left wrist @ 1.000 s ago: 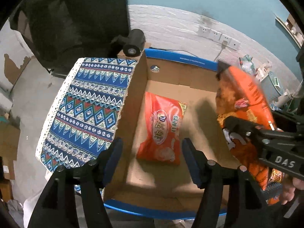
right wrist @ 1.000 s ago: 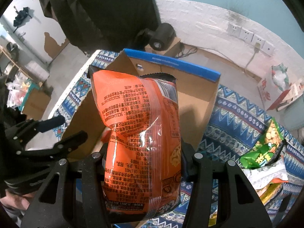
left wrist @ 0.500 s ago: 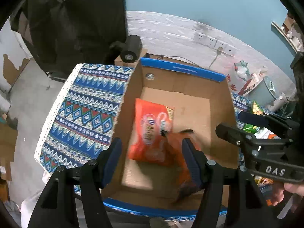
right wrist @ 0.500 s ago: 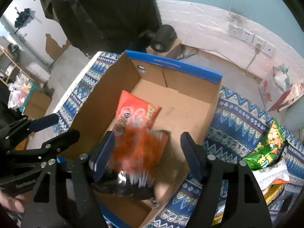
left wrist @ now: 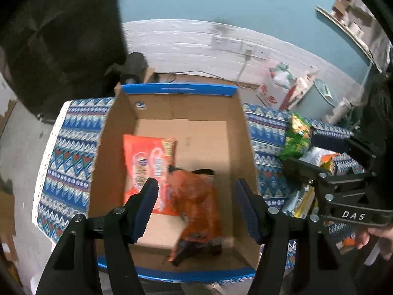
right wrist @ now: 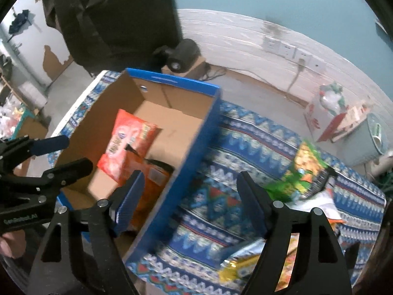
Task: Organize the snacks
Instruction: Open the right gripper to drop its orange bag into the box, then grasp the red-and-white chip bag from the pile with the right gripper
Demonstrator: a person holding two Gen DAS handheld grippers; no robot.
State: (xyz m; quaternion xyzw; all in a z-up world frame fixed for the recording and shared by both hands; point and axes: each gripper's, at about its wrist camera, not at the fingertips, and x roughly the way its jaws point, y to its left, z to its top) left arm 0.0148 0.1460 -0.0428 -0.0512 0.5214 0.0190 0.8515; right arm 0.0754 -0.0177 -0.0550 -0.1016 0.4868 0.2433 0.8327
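An open cardboard box (left wrist: 179,89) (right wrist: 172,81) with a blue rim stands on a patterned blue tablecloth (right wrist: 233,147). A red snack bag (left wrist: 145,162) (right wrist: 127,132) lies flat in the box. An orange chip bag (left wrist: 196,201) (right wrist: 152,179) lies crumpled beside it, partly overlapping it. My left gripper (left wrist: 196,186) hovers open above the box with nothing between its pads. My right gripper (right wrist: 191,175) hangs over the box's right wall, jaws opening and empty. A green snack bag (right wrist: 304,169) (left wrist: 297,137) lies on the cloth to the right.
More packets, one yellow (right wrist: 243,263), are piled at the cloth's near right. A black cylinder (right wrist: 184,54) sits behind the box on a small carton. A white and red carton (right wrist: 331,108) stands on the floor by the wall. A hand (left wrist: 378,236) holds the right gripper.
The right gripper let go of the orange chip bag, which dropped into the box beside the red bag. Both grippers then shifted right, and the right one now faces the cloth and the green bag.
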